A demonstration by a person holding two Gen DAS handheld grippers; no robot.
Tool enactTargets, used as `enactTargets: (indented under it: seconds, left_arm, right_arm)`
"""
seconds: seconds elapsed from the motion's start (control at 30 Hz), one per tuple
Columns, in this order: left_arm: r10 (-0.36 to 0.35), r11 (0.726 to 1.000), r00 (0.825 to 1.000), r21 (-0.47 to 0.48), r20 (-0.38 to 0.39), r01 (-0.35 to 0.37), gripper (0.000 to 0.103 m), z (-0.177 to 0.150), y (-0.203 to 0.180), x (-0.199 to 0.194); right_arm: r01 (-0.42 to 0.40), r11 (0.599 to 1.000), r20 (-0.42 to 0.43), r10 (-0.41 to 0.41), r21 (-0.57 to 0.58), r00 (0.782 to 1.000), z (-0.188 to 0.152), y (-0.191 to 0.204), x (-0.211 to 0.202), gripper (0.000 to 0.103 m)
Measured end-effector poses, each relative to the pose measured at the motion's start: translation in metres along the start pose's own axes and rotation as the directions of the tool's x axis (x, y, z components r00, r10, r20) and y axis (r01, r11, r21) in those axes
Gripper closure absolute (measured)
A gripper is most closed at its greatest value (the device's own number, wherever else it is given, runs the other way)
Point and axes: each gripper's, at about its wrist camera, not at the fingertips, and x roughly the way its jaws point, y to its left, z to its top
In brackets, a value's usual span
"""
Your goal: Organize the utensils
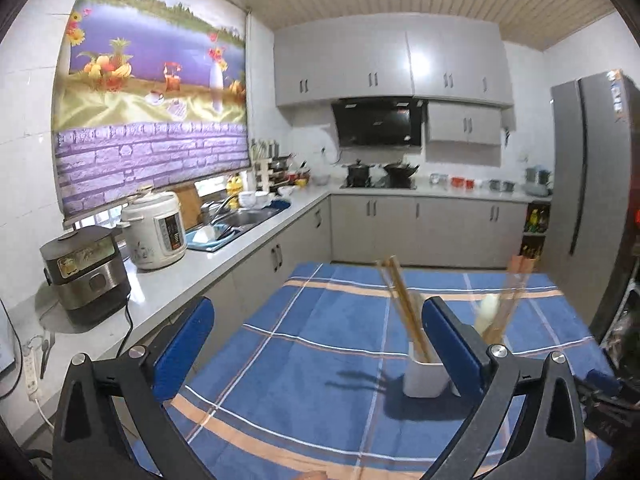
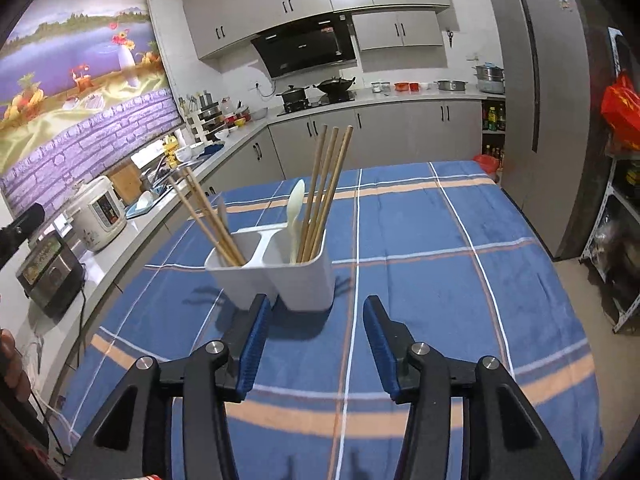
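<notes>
Currently the white two-compartment holder (image 2: 276,272) stands on the blue plaid tablecloth (image 2: 440,260), straight ahead of the right gripper (image 2: 314,334), the nearer one; jaws parted, empty. Chopsticks (image 2: 324,196) and spoon (image 2: 295,216) stand upright-tilted inside. Left gripper (image 1: 316,344) gapes wide, empty, holder by its right finger. Nothing obstructs.

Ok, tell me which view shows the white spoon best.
The right wrist view. The white spoon stands sharp and unobstructed in the right compartment of the white holder, beside the chopsticks. In the left wrist view the spoon is a blurred pale shape, its lower part hidden behind a gripper finger.
</notes>
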Motion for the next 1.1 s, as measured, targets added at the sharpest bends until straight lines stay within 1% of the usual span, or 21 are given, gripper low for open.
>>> enactTargets:
  seconds: [0.07, 0.1, 0.17, 0.2, 0.27, 0.4, 0.47, 0.57, 0.63, 0.77, 0.87, 1.1]
  left_arm:
    - [-0.035, 0.999, 0.999, -0.004, -0.013, 0.034, 0.000, -0.006, -0.002, -0.015]
    - [-0.058, 0.998, 0.997, 0.000, -0.041, 0.058, 0.000, -0.010, -0.004, -0.020]
    - [-0.113, 0.993, 0.985, 0.016, -0.130, 0.116, 0.000, -0.021, -0.010, -0.027]
    - [-0.126, 0.991, 0.978, 0.024, -0.164, 0.132, 0.000, -0.025, -0.012, -0.029]
    - [-0.122, 0.990, 0.967, 0.047, -0.226, 0.136, 0.000, -0.038, -0.018, -0.034]
    - [-0.115, 0.990, 0.952, 0.044, -0.282, 0.133, 0.000, -0.062, -0.022, -0.049]
    - [-0.112, 0.991, 0.948, 0.043, -0.297, 0.130, 0.000, -0.072, -0.024, -0.055]
    - [-0.110, 0.989, 0.945, 0.058, -0.308, 0.134, 0.000, -0.082, -0.028, -0.062]
    - [-0.125, 0.987, 0.943, 0.054, -0.310, 0.149, 0.000, -0.086, -0.030, -0.067]
    - [-0.128, 0.987, 0.945, 0.050, -0.302, 0.150, 0.000, -0.087, -0.030, -0.074]
    - [-0.126, 0.988, 0.945, 0.053, -0.303, 0.148, 0.000, -0.087, -0.032, -0.075]
    - [-0.137, 0.985, 0.933, 0.057, -0.333, 0.165, 0.000, -0.085, -0.035, -0.073]
  right_arm:
    - [0.005, 1.000, 0.006, -0.005, -0.006, 1.000, -0.008, 0.003, -0.013, 0.049]
    - [0.013, 1.000, 0.009, -0.013, -0.011, 1.000, -0.011, 0.006, -0.019, 0.048]
    - [0.029, 0.999, 0.018, -0.029, -0.022, 0.999, -0.018, 0.012, -0.031, 0.047]
    - [0.035, 0.999, 0.026, -0.034, -0.024, 0.999, -0.023, 0.013, -0.038, 0.046]
    - [0.047, 0.999, 0.036, -0.047, -0.017, 0.998, -0.028, 0.015, -0.047, 0.045]
    - [0.103, 0.995, 0.057, -0.102, -0.012, 0.993, -0.038, 0.018, -0.061, 0.044]
    - [0.124, 0.992, 0.066, -0.123, -0.007, 0.990, -0.043, 0.020, -0.068, 0.040]
    - [0.149, 0.989, 0.076, -0.149, 0.009, 0.986, -0.054, 0.021, -0.077, 0.039]
    - [0.164, 0.986, 0.077, -0.166, 0.023, 0.983, -0.060, 0.021, -0.080, 0.039]
    - [0.184, 0.983, 0.085, -0.185, 0.016, 0.979, -0.068, 0.025, -0.085, 0.039]
    - [0.188, 0.982, 0.092, -0.188, 0.004, 0.978, -0.069, 0.027, -0.088, 0.037]
    - [0.199, 0.980, 0.089, -0.198, 0.007, 0.976, -0.071, 0.029, -0.087, 0.036]
